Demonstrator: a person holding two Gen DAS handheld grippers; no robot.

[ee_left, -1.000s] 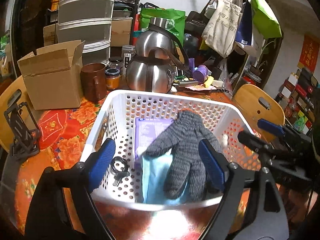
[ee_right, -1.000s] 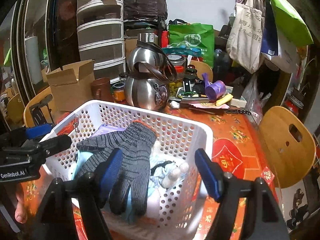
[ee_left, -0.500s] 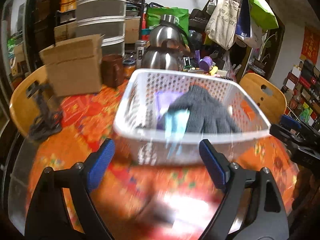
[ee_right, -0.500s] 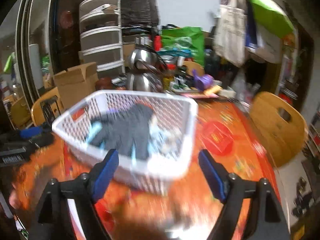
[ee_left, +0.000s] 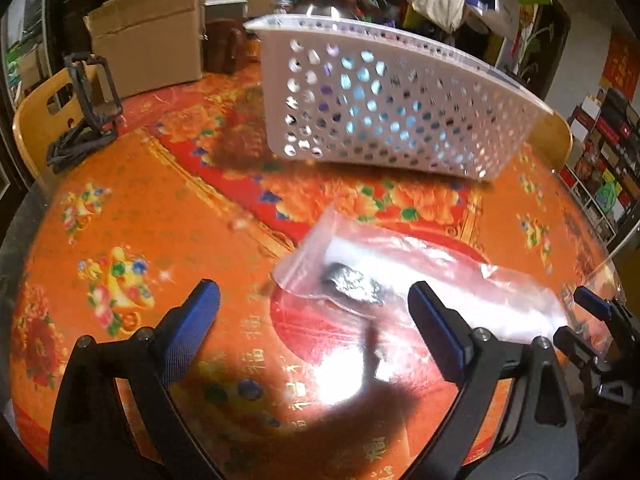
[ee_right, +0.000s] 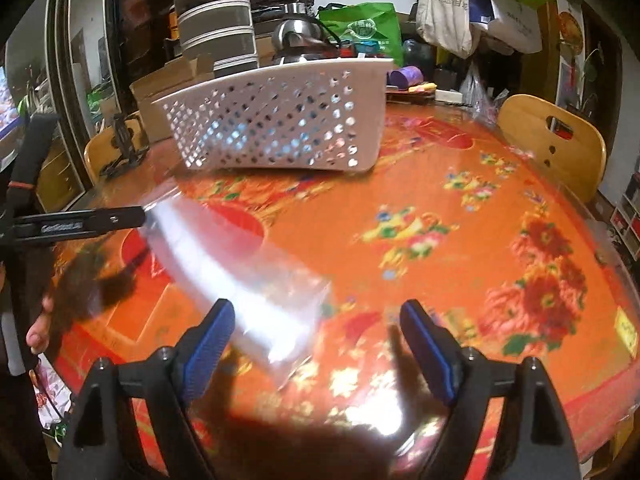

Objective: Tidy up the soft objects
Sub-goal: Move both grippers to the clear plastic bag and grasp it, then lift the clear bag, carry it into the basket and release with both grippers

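Note:
A white perforated basket [ee_left: 392,120] [ee_right: 280,120] stands on the orange flowered tablecloth, with blue and purple soft things showing through its holes. Nearer to me a clear plastic bag [ee_left: 400,276] [ee_right: 248,280] lies flat on the cloth, a dark silvery lump inside it. My left gripper [ee_left: 314,320] hovers low over the bag's left end, wide open and touching nothing. My right gripper [ee_right: 318,344] is open, its jaws closing a little. The bag's near corner lies beside its left finger [ee_right: 212,340], unpressed. Each gripper shows at the edge of the other's view.
Behind the basket are a cardboard box [ee_left: 148,40], a steel kettle [ee_right: 296,32], stacked drawers and hanging tote bags. A black stand [ee_left: 90,92] sits at the left table edge. Wooden chair backs [ee_right: 552,140] ring the table. A hand [ee_right: 38,332] shows at the left.
Both grippers pulled back from above the basket and sank toward the tablecloth. The basket now stands farther off, seen from its side, and the clear bag has come into view.

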